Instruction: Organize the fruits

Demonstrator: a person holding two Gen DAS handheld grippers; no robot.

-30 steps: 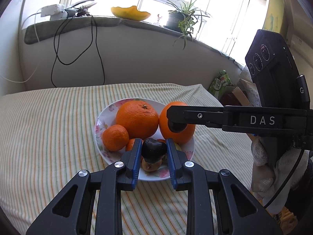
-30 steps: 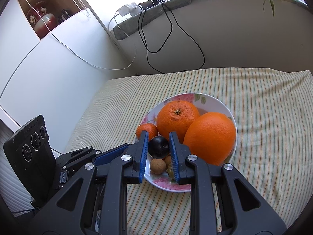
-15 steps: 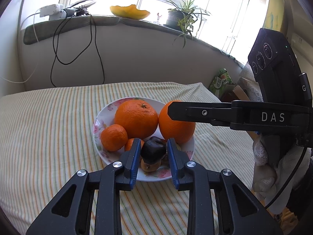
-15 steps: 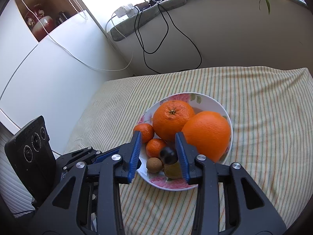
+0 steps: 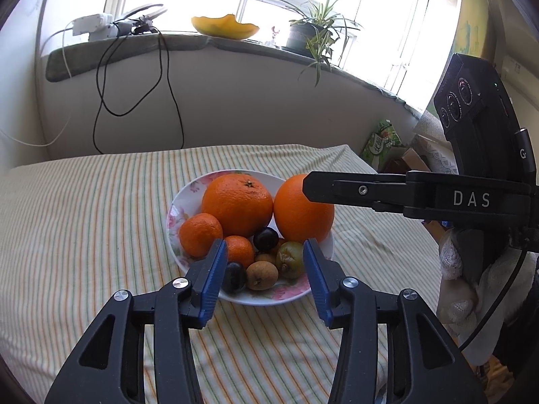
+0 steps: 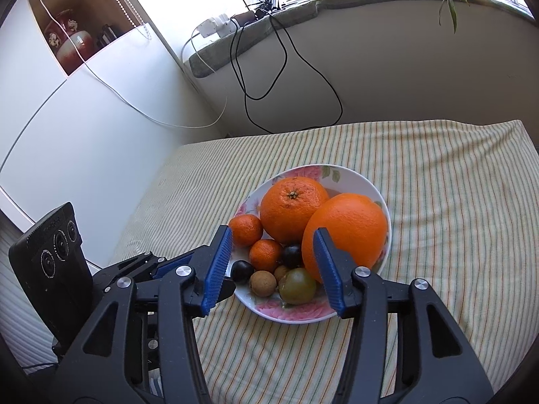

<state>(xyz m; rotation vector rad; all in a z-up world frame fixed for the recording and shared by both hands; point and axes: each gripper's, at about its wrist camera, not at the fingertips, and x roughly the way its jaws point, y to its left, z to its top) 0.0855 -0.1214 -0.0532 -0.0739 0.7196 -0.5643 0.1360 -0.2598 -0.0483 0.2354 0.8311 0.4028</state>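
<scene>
1. The fruits are gathered on a floral plate that sits on the striped tablecloth toward the table's near edge, well clear of its far edge under the windowsill.
2. Two large oranges fill the far half of the plate and touch each other; two small mandarins lie toward its left rim.
3. At the near rim the small fruit is clustered: two dark plums, a brown longan-like fruit and a greenish fruit, all touching or just beside one another.
4. The left gripper is held over the plate's near rim. Its jaws have just been opening and stand apart, with a plum beside the left pad and no pad pressing on anything.
5. The right gripper is likewise seen over the near rim, its jaws having just been opening; the small fruits lie below the gap, and nothing is gripped.
6. The step in hand is judged to be the release of the small fruit onto the plate. With no fruit seen off the plate, the task looks close to done.
7. For the next move, both grippers would need to be lifted straight back from the rim, so that the loosely piled round fruit is not nudged off onto the cloth.
</scene>
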